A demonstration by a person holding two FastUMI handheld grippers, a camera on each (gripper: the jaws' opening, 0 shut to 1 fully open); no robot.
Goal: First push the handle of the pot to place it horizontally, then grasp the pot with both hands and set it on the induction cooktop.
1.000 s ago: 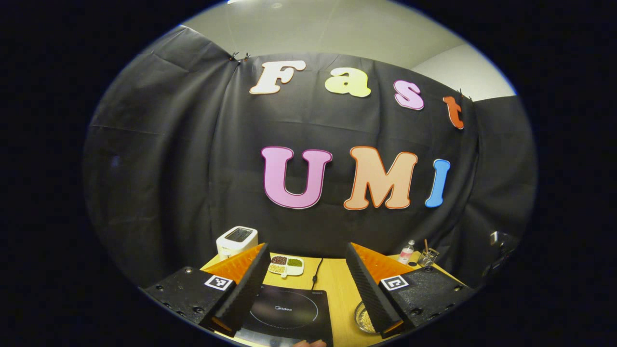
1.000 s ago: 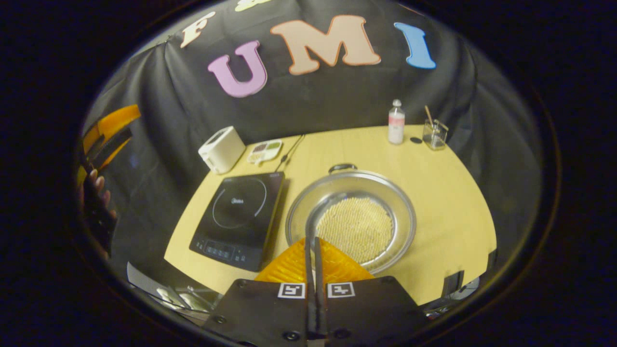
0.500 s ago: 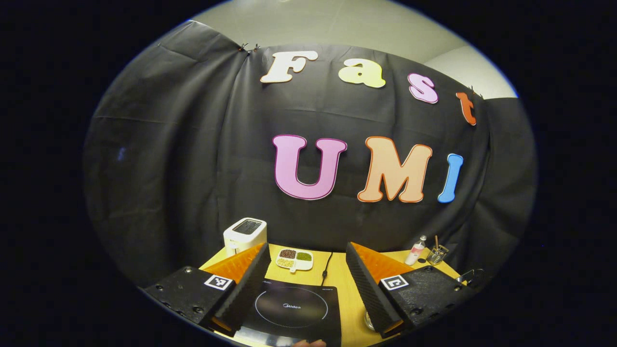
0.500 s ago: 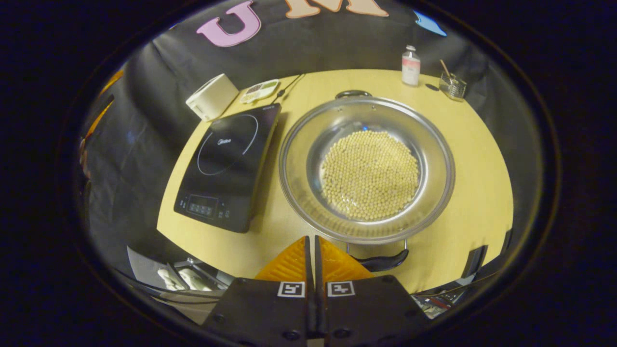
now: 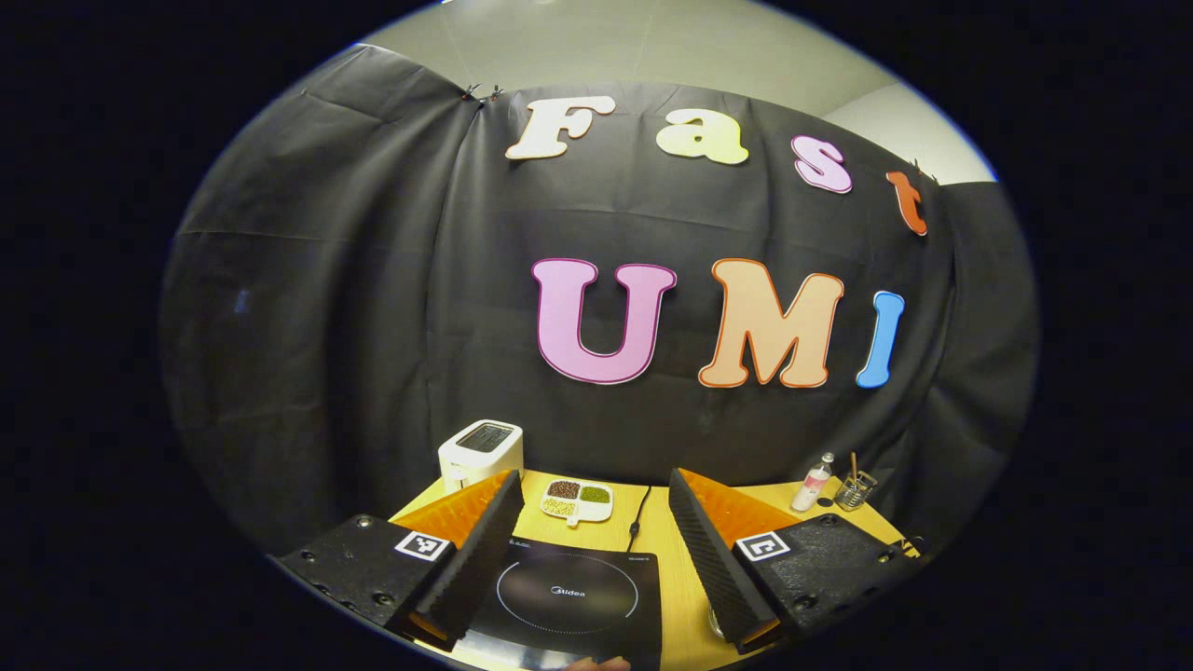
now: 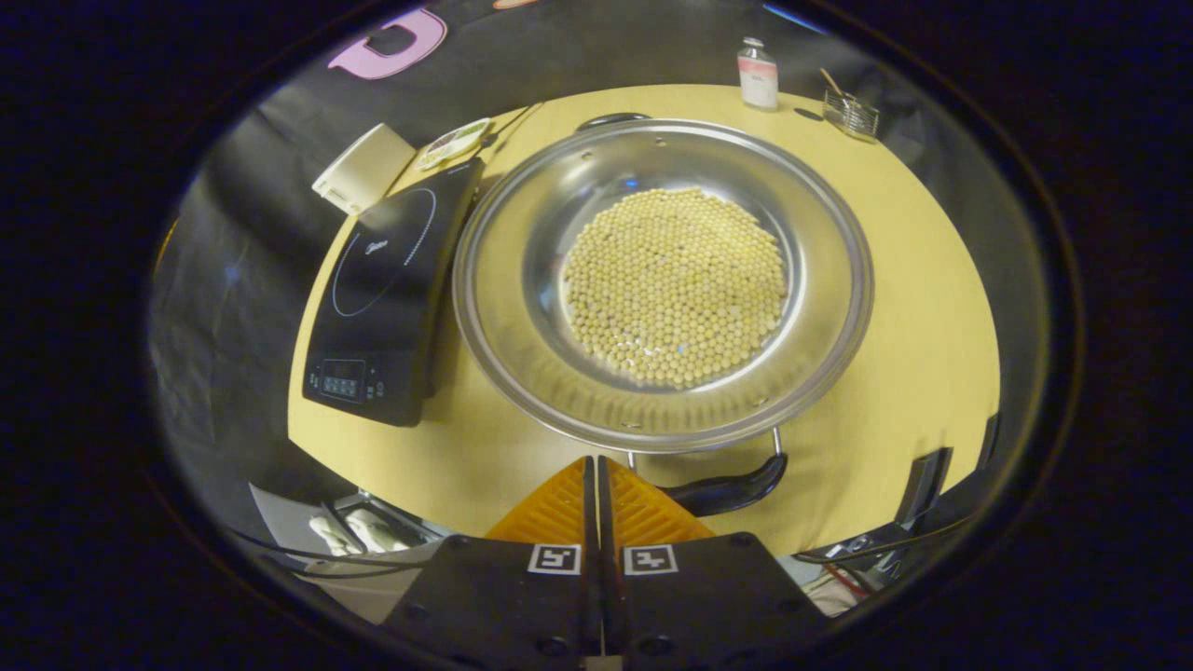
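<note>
While the pot (image 6: 662,280) sits on the table (image 6: 923,308), full of pale beans, its near handle (image 6: 722,489) lies at 6 o'clock, just beside the right gripper (image 6: 596,485), whose fingers are pressed together on nothing. At the pot's 9 o'clock lies the induction cooktop (image 6: 382,298). Over it hangs the left gripper (image 5: 587,550), fingers spread apart, toaster (image 5: 480,452) beyond.

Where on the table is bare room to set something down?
Bare wood lies right of the steel pot of beans, toward the small bottle, and in front of the black induction cooktop. Crowded between cooktop and pot, which nearly touch.
</note>
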